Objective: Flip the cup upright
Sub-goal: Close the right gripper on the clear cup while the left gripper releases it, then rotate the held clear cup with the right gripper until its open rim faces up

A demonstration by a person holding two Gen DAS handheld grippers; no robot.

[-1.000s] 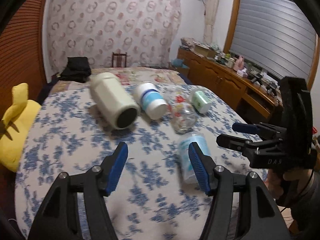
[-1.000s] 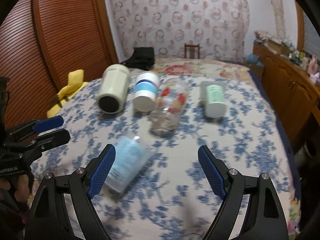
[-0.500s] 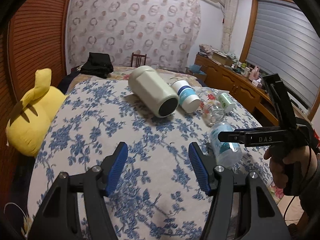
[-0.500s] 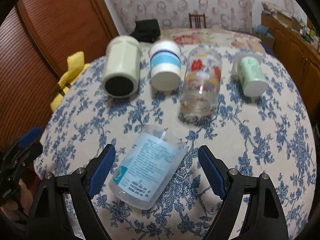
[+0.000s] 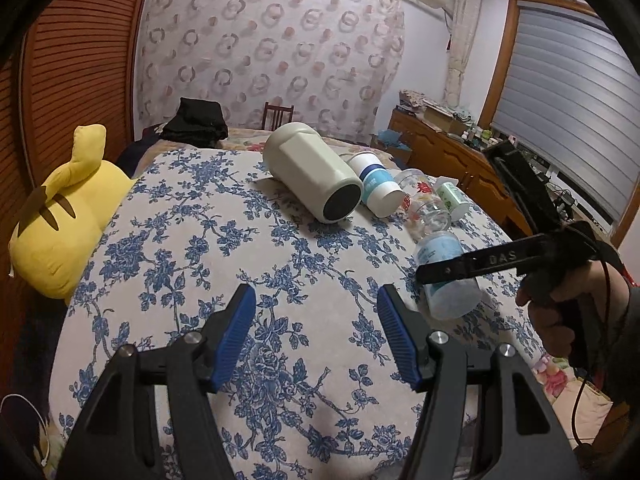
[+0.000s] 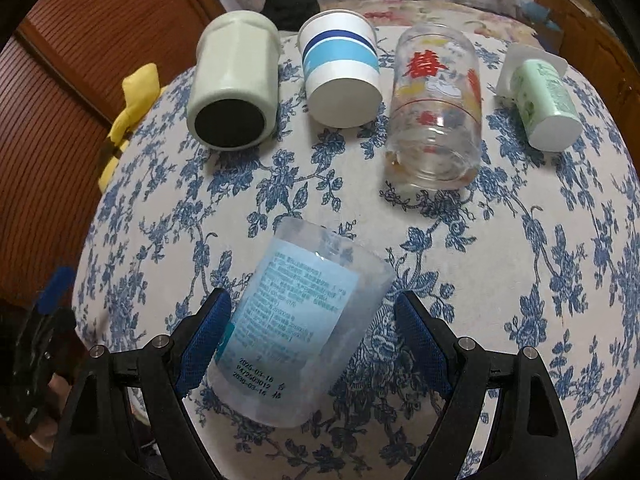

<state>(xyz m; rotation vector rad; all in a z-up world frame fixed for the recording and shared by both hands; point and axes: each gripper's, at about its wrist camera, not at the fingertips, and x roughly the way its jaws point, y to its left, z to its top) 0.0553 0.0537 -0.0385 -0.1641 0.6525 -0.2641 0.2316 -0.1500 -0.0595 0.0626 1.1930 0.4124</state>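
A clear plastic cup with a pale blue label (image 6: 296, 320) lies on its side on the floral tablecloth (image 6: 520, 280). My right gripper (image 6: 316, 340) is open, its blue pads (image 6: 204, 336) on either side of the cup, the left pad close to it. In the left wrist view the same cup (image 5: 444, 280) lies at the right, with the right gripper's finger (image 5: 480, 260) across it. My left gripper (image 5: 316, 336) is open and empty over the cloth, left of the cup.
Further back lie a pale green tumbler (image 6: 236, 84), a white and blue paper cup (image 6: 340, 68), a printed glass (image 6: 436, 108) and a small green cup (image 6: 544, 100), all on their sides. A yellow plush toy (image 5: 64, 216) sits at the left edge.
My right gripper has moved forward and down, so the labelled cup now lies between its pads. My left gripper has drawn back to the left, away from the cup.
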